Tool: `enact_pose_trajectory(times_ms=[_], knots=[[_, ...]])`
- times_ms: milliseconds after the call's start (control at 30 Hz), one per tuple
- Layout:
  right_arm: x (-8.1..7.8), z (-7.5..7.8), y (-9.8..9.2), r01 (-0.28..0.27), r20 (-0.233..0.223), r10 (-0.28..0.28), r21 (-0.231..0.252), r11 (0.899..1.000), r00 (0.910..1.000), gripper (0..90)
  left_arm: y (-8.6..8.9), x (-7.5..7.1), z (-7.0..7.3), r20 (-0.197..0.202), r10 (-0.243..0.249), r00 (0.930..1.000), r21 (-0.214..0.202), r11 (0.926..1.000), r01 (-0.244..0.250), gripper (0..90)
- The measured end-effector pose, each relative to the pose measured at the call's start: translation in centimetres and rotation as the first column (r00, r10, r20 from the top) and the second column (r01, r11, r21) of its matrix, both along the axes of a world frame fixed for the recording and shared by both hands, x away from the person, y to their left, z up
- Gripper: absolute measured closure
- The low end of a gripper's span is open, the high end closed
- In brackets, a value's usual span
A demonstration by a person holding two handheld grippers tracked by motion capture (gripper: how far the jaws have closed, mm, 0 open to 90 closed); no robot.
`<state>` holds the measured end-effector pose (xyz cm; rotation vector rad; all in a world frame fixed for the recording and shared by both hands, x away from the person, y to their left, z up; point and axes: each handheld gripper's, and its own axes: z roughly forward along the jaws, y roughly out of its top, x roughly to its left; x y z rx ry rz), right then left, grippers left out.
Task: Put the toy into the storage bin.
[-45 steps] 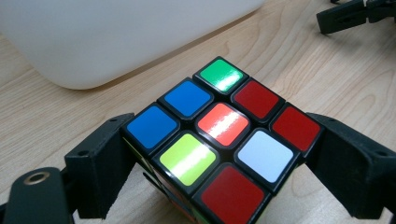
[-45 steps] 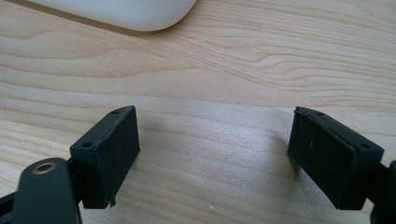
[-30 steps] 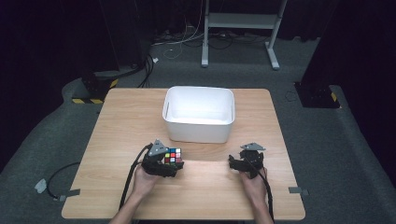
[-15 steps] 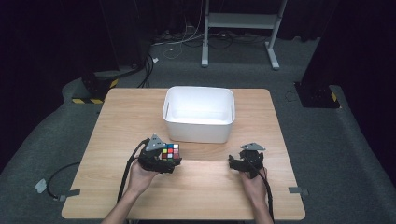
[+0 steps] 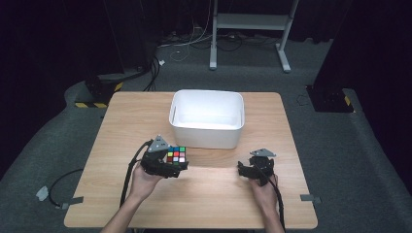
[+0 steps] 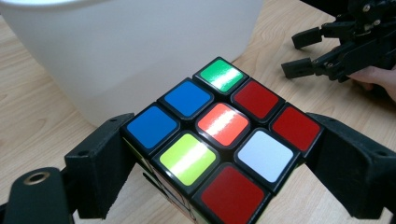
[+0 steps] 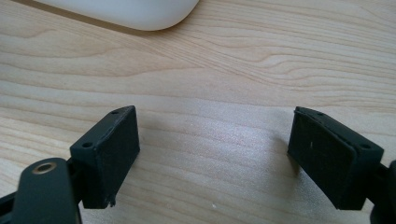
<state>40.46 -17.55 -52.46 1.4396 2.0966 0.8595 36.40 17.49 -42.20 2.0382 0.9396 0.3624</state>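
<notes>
Cube (image 5: 176, 156) clamped in left gripper (image 5: 167, 164) (lifted), right gripper (image 5: 253, 170) gaping

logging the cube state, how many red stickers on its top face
3 on the cube, held in the left claw: one at the near corner, two along the right edge by the green corner. Other faces are hidden.

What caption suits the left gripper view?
Left gripper clamps a puzzle cube beside a white bin.
</notes>
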Motion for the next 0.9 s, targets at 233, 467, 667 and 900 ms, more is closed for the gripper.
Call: enact_pose_trajectory(times_ms=[233, 467, 667, 900], knots=[[0.0, 0.0, 0.0, -0.001, 0.001, 0.001, 0.001, 1.000, 1.0000, 16.1, -0.1, 0.3, 0.7, 0.000, -0.012, 0.9999, -0.018, 0.9998, 0.012, 12.5], [0.0, 0.0, 0.0, 0.000, 0.000, 0.000, 0.000, 1.000, 1.0000, 16.2, 0.0, 0.5, 1.6, 0.011, -0.018, 0.9998, -0.030, 0.9994, 0.019, 12.5], [0.0, 0.0, 0.0, 0.000, 0.000, 0.000, 0.000, 1.000, 1.0000, 16.2, 0.0, 0.8, 2.6, 0.011, -0.024, 0.9997, -0.045, 0.9987, 0.024, 12.5], [0.0, 0.0, 0.0, 0.000, 0.000, 0.000, 0.000, 1.000, 1.0000, 16.2, 0.0, 1.4, 3.9, 0.010, -0.038, 0.9992, -0.068, 0.9970, 0.039, 12.5]])
